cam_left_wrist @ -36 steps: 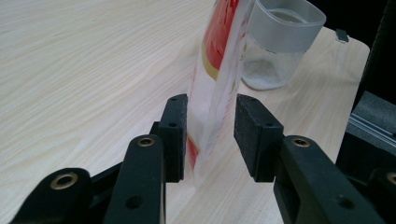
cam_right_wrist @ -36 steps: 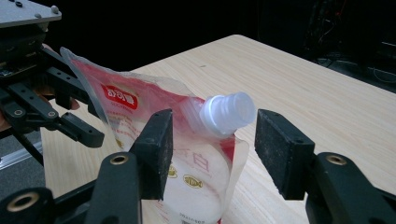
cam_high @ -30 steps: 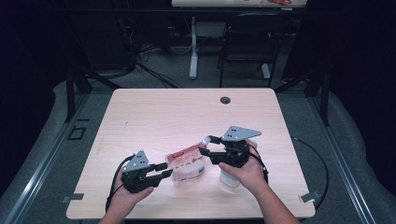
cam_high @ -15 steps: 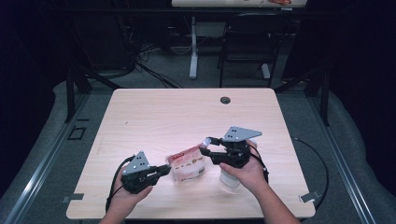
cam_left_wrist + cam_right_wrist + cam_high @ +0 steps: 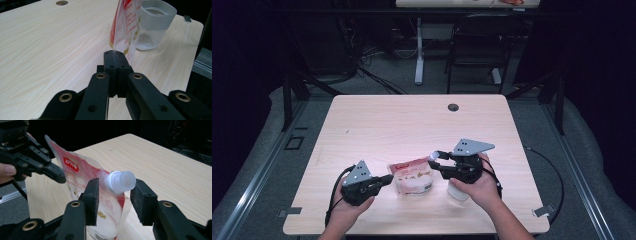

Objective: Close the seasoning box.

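Pouch (image 5: 412, 176) — pale wood table (image 5: 412, 125), dark room

The room is dark. A light wooden tabletop (image 5: 377, 125) with a round cable hole (image 5: 453, 107) stands on a grey floor (image 5: 257, 170). Behind it are a black chair (image 5: 474, 55) and a white desk leg (image 5: 419, 50).
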The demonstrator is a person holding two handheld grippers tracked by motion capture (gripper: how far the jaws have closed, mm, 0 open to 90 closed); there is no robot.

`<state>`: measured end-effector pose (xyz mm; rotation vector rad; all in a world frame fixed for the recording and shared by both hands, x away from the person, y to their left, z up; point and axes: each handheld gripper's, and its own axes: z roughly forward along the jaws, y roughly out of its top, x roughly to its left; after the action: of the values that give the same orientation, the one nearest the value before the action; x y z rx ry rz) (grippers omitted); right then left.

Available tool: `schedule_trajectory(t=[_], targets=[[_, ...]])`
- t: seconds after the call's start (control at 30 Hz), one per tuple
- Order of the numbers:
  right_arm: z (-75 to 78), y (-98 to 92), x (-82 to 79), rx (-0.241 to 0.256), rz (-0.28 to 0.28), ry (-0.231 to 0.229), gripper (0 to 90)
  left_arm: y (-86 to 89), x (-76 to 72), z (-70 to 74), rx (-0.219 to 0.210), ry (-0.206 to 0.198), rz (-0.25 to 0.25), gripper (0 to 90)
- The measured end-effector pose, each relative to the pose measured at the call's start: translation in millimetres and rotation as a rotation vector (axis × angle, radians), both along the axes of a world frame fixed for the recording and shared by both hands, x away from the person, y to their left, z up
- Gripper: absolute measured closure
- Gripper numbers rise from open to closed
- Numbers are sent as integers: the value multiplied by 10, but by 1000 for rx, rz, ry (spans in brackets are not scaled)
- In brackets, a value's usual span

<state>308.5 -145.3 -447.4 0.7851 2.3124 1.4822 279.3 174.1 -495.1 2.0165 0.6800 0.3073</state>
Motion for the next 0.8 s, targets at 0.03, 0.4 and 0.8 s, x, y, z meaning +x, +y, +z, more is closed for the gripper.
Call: schedule_trajectory(t=[0.03,0.4,0.8], targets=[[2,-1,-22,-2,5,-1,596,4,3,-1,0,-3,3,900],[12,32,-114,0,38,-3,618,53,66,6,-14,-8,33,900],[52,121,-76,-21,57,-5,605,96,111,-23,-45,7,47,889]])
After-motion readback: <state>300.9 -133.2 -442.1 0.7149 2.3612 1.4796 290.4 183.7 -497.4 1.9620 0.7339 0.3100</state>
